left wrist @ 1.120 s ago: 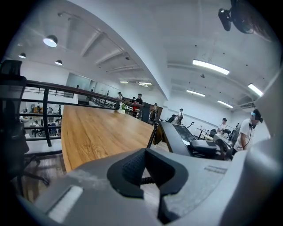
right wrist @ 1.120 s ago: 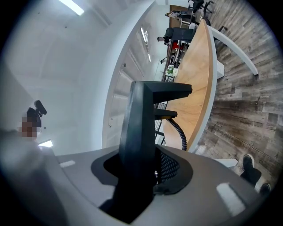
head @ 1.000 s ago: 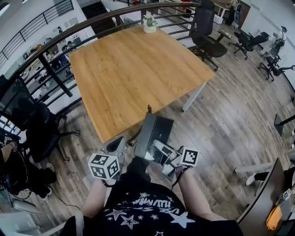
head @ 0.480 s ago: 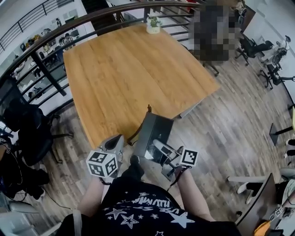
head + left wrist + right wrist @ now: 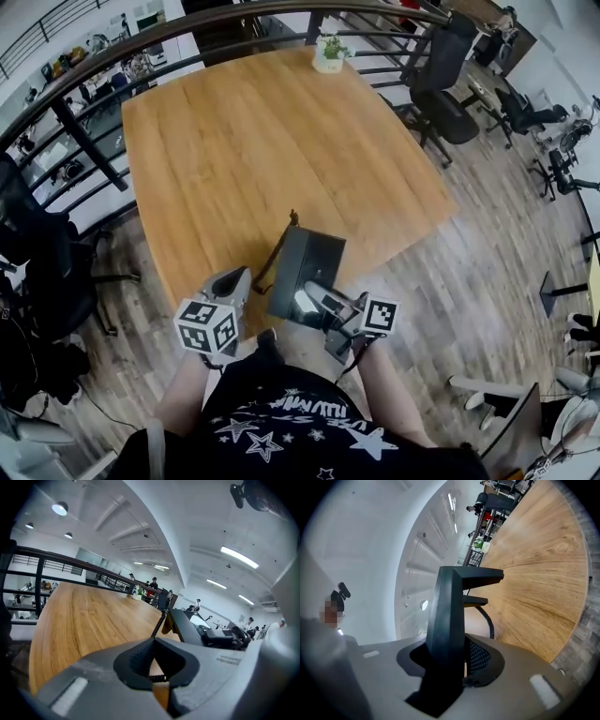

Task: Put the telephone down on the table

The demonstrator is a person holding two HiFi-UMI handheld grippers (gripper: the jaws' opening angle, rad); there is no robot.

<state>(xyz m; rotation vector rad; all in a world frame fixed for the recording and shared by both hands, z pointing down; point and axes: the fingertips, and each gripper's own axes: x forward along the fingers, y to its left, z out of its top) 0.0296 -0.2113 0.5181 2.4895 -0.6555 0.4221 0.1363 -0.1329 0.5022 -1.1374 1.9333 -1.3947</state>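
— Presently, where is the telephone (image 5: 306, 267) found, and how is it held?

— It is found in the air at the near edge of the table (image 5: 234, 141), not yet set down. Its black housing is clamped between the jaws of the right gripper (image 5: 317, 302), which stand about half apart with the housing's edge filling the gap. The coiled cord (image 5: 275, 255) is seen to run down into the left gripper (image 5: 234, 286), whose jaws are nearly together and appear pinched on it.

— How is the item judged to handle?

— The housing is judged stiff, smooth and moderately heavy. Being gripped at one edge only, it could pivot or slip. The cord is springy and may tug the base askew. The screen should be regarded as fragile.

— Where should hold be taken?

— On the solid rim of the housing, as at present, and not on the cord alone.
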